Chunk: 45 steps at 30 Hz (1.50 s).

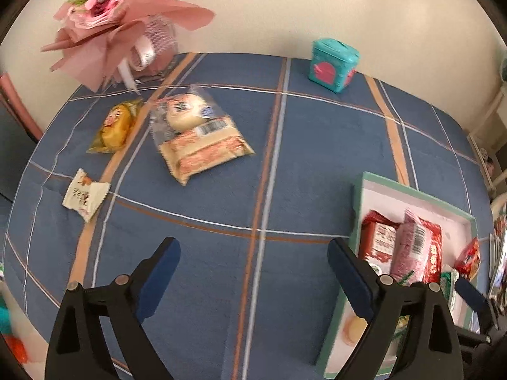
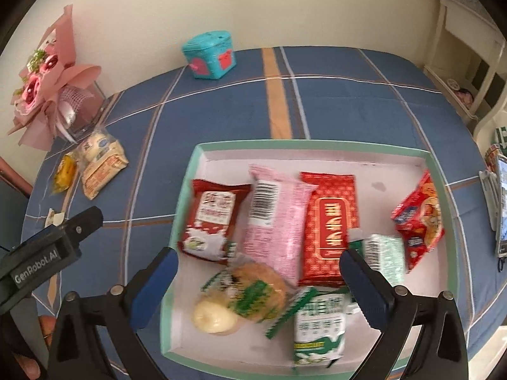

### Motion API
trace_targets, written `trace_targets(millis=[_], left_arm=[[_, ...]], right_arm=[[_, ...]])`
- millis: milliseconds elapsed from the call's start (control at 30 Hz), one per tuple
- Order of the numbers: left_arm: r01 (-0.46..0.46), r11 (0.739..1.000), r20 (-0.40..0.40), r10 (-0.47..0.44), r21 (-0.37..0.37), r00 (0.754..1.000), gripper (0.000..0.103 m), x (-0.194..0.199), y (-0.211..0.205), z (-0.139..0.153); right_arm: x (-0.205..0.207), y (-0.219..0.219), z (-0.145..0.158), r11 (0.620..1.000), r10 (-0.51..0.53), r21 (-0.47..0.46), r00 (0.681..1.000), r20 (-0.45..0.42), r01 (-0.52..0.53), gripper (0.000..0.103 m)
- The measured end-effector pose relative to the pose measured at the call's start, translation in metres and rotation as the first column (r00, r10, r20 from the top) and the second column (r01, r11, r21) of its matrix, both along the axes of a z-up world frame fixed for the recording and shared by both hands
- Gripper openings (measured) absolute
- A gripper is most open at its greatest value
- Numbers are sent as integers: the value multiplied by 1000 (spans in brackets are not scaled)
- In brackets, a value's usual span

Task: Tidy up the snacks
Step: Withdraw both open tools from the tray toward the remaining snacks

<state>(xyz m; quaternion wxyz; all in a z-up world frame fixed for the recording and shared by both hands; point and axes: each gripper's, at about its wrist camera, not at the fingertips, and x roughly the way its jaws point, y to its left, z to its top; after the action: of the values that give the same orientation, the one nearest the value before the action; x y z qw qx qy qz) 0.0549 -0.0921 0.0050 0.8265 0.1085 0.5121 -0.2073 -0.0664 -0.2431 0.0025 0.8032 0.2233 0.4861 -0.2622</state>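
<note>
Bare blue cloth [image 1: 221, 269] lies open mid-table. Loose snack packets [image 1: 202, 145] crowd the far left corner beside the bouquet [image 1: 120, 15]. The filled box [image 2: 317, 147] blocks the right edge.

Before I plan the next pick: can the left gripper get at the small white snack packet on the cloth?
Probably yes. The left gripper is open and empty, and only bare cloth lies between it and the white packet.

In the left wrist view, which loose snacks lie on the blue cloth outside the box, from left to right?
White wrapped candy → yellow snack packet → clear bag with a round bun, lying partly on the orange-patterned cracker pack.
</note>
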Motion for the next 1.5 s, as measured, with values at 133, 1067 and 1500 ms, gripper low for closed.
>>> trace_targets(millis=[133, 1067, 1500], left_arm=[[-46, 999, 1, 46, -14, 999, 94, 14, 21, 1], [-263, 964, 5, 263, -37, 965, 94, 75, 144, -7], [-232, 973, 28, 232, 8, 972, 94, 93, 152, -19]], right_arm=[[11, 14, 2, 1000, 14, 1, 1000, 7, -14, 103], [88, 128, -25, 976, 215, 34, 976, -23, -214, 103], [112, 137, -39, 967, 254, 17, 965, -70, -254, 103]])
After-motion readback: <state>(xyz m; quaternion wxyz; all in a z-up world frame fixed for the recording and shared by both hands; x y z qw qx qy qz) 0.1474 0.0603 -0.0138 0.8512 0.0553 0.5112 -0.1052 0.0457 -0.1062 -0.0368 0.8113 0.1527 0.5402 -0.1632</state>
